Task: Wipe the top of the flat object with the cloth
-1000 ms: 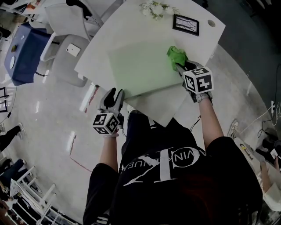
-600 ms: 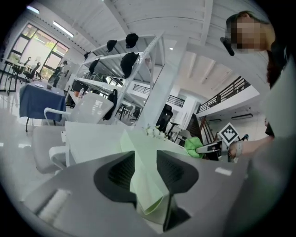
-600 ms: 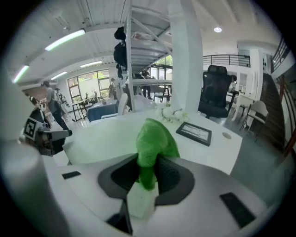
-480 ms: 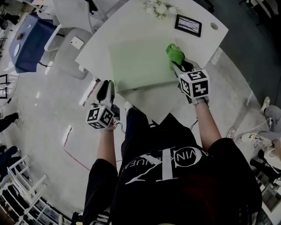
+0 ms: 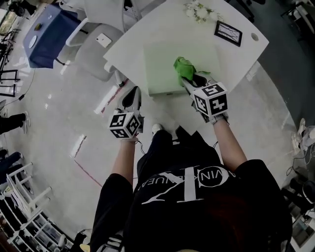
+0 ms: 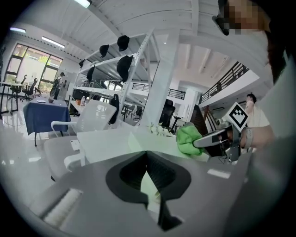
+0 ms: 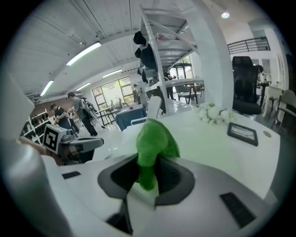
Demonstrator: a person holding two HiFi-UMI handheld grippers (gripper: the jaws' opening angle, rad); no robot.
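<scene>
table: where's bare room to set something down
Bare: the table left of the mat, up to its edge, and the mat's left half. Crowded: the far right corner with flowers and frame, and around the cloth.

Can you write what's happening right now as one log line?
right tongs: shut on green cloth | cloth: on pale green board | left tongs: just closed, empty, beside table

Table (image 5: pixel 142 37): carrying mat, flowers, frame.
Mat (image 5: pixel 162 69): lying flat by near edge.
Flowers (image 5: pixel 199 11): lying near frame (image 5: pixel 228 33), far side.
</scene>
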